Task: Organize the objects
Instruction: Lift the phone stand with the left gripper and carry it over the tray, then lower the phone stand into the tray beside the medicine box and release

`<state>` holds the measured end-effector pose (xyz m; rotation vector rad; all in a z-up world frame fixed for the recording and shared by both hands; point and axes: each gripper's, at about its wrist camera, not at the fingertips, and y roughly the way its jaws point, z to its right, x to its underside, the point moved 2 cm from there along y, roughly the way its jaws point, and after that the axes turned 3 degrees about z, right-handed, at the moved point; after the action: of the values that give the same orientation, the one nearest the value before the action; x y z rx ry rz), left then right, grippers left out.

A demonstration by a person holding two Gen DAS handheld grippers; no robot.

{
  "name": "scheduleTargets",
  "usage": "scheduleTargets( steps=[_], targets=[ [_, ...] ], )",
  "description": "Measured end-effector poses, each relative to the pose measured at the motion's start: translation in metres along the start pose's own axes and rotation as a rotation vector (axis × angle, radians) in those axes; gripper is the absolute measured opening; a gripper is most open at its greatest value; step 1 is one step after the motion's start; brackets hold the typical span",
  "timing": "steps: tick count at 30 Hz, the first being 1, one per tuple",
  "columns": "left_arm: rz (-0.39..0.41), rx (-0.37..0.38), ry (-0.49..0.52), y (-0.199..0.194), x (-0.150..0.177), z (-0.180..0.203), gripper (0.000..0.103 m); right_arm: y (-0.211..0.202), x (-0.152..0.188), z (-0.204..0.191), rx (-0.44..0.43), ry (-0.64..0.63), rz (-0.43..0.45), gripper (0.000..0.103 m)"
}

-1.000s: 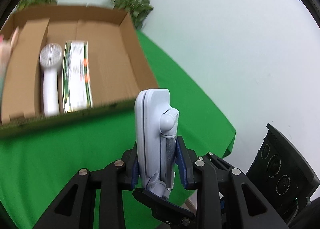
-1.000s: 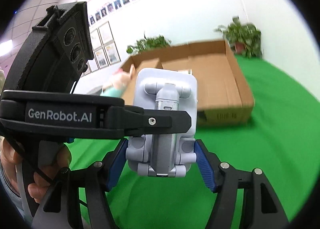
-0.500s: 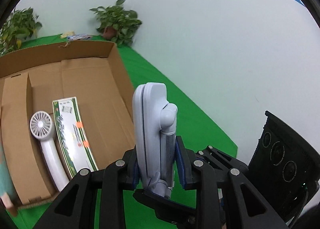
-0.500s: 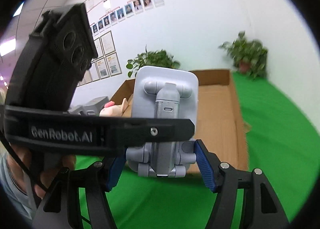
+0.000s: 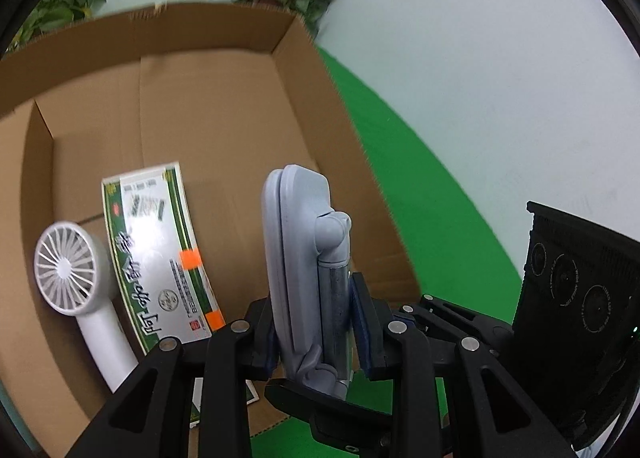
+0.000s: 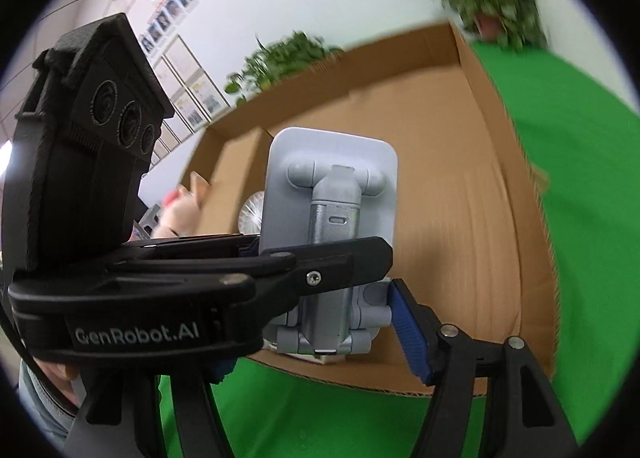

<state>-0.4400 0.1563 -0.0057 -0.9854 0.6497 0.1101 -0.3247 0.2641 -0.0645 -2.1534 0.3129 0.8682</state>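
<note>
Left wrist view: stand (image 5: 308, 278) pinched in the left gripper (image 5: 316, 322) has now swung over the box (image 5: 224, 106), beside the carton (image 5: 160, 258). Right gripper (image 6: 320, 322) fingers wide around it. Drop looks close.

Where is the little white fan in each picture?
Left wrist view: the white fan lies in the cardboard box, low on the left, beside the green-and-white packet.
Right wrist view: only a blurry sliver of the white fan peeks out left of the grey folding stand, mid-picture.
Shared landmark: the grey folding stand, held in the left tool, stands in the middle of both views.
</note>
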Motion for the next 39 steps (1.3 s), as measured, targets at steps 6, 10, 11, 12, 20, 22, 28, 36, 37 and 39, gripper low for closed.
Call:
scheduleTargets(
  steps=[6, 10, 11, 12, 20, 22, 28, 36, 37, 39],
  targets=[
    [-0.048, -0.051, -0.008, 0.026, 0.003, -0.010, 0.029, 0.019, 0.000, 0.012, 0.026, 0.015, -0.068, 0.065],
    [-0.080, -0.100, -0.002, 0.036, 0.006, -0.014, 0.032, 0.025, 0.005, 0.016, 0.023, 0.021, -0.104, 0.065],
    [-0.082, -0.115, -0.002, 0.037, 0.006, -0.014, 0.033, 0.027, 0.003, 0.018, 0.027, 0.016, -0.109, 0.065],
    [-0.083, -0.124, -0.002, 0.037, 0.007, -0.015, 0.034, 0.028, 0.004, 0.018, 0.030, 0.014, -0.113, 0.066],
    [-0.071, -0.169, -0.032, 0.027, 0.009, -0.026, 0.047, 0.037, 0.000, 0.022, 0.087, -0.027, -0.166, 0.065],
    [-0.065, -0.161, -0.037, 0.024, 0.010, -0.028, 0.047, 0.039, 0.002, 0.017, 0.106, -0.038, -0.181, 0.065],
    [-0.046, -0.153, -0.033, 0.015, 0.011, -0.030, 0.047, 0.054, -0.002, 0.019, 0.145, -0.077, -0.216, 0.066],
    [0.018, -0.178, -0.032, -0.012, 0.018, -0.037, 0.047, 0.056, -0.006, 0.022, 0.139, -0.048, -0.202, 0.069],
    [0.022, -0.184, -0.031, -0.014, 0.020, -0.039, 0.047, 0.056, -0.006, 0.022, 0.142, -0.049, -0.197, 0.069],
    [0.027, -0.189, -0.034, -0.020, 0.026, -0.047, 0.047, 0.054, -0.006, 0.023, 0.141, -0.050, -0.180, 0.069]
  ],
)
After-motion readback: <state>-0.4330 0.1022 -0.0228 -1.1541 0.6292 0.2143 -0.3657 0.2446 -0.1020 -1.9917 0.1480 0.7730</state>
